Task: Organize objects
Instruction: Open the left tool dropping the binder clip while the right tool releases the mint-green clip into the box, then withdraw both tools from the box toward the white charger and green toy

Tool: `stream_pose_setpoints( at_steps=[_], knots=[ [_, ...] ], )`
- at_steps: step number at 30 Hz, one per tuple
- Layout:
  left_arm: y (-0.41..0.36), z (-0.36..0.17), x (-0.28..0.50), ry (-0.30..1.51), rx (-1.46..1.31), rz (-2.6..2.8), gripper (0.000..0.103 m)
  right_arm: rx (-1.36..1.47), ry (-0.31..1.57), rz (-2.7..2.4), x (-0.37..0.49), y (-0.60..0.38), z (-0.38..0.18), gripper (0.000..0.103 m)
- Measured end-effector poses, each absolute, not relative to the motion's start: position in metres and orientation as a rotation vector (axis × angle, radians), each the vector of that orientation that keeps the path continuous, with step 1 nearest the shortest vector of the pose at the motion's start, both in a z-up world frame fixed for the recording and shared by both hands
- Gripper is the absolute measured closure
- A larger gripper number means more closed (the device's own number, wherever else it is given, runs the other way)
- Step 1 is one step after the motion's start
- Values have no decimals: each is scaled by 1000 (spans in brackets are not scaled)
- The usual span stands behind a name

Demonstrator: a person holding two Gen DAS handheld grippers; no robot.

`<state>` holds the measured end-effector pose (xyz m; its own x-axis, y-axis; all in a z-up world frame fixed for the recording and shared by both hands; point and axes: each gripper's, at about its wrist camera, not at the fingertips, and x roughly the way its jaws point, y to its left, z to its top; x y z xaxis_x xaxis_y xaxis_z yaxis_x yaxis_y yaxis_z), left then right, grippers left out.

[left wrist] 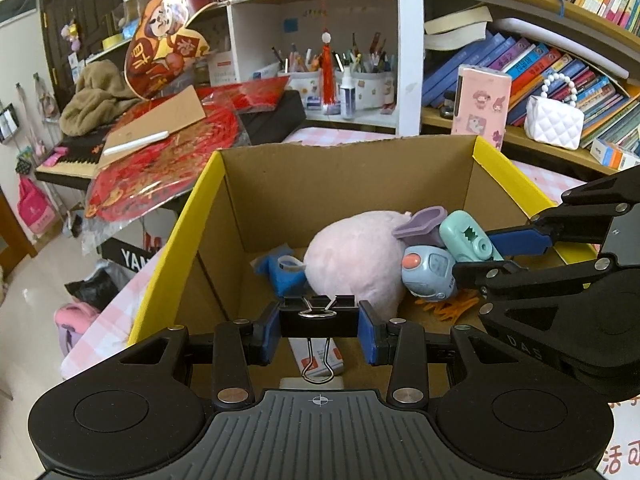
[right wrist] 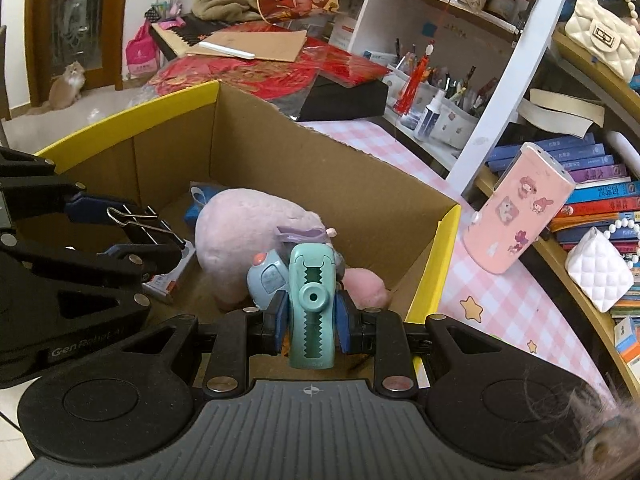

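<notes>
A black metal binder clip with bent wire handles (left wrist: 318, 316) is pinched between the blue pads of the left gripper (left wrist: 319, 330), one handle hanging below the jaws. A mint-green plastic device with a toothed slot and a round hole (right wrist: 312, 312) is clamped upright between the blue pads of the right gripper (right wrist: 311, 326), whose jaws are pressed close on its narrow sides. Both items are held above the near part of an open corrugated cardboard box with yellow-faced flaps (left wrist: 344, 184).

Inside the box, a pale pink, fuzzy, rounded plush toy (left wrist: 356, 256) is seen lying in the middle, with a smooth blue-grey plastic gadget bearing an orange button (left wrist: 428, 272) touching its right side. A blue tape dispenser (left wrist: 286, 272) lies at its left, and a small flat white packet (left wrist: 320, 356) rests on the box floor beneath the clip.

The box stands on a pink checked tablecloth (right wrist: 500, 300). A pink stickered rectangular case (right wrist: 520, 216) stands just beside the box, in front of crowded bookshelves (left wrist: 560, 68).
</notes>
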<state>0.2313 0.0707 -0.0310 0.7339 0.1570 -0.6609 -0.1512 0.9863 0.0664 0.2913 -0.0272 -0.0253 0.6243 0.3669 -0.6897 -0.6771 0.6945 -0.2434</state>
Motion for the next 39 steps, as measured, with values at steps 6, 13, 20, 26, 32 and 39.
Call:
stream_pose_setpoints(
  at_steps=[6,13,20,26,32,39],
  knots=[
    [70,-29,230,717,14,168,65,-502,654,617,294,-25,-25,77],
    [73,-19,220,670,-5,173,54,-408,629,591,289,-33,-13,62],
    [77,-2,204,615,-16,177,48,-289,585,545,273,-47,8,62],
    [82,9,183,577,-38,173,45,-207,537,488,251,-59,25,62],
    [87,12,159,566,-48,182,38,-143,529,420,225,-70,31,62],
    [93,11,127,574,-57,200,31,-76,573,382,191,-81,25,62]
  ],
)
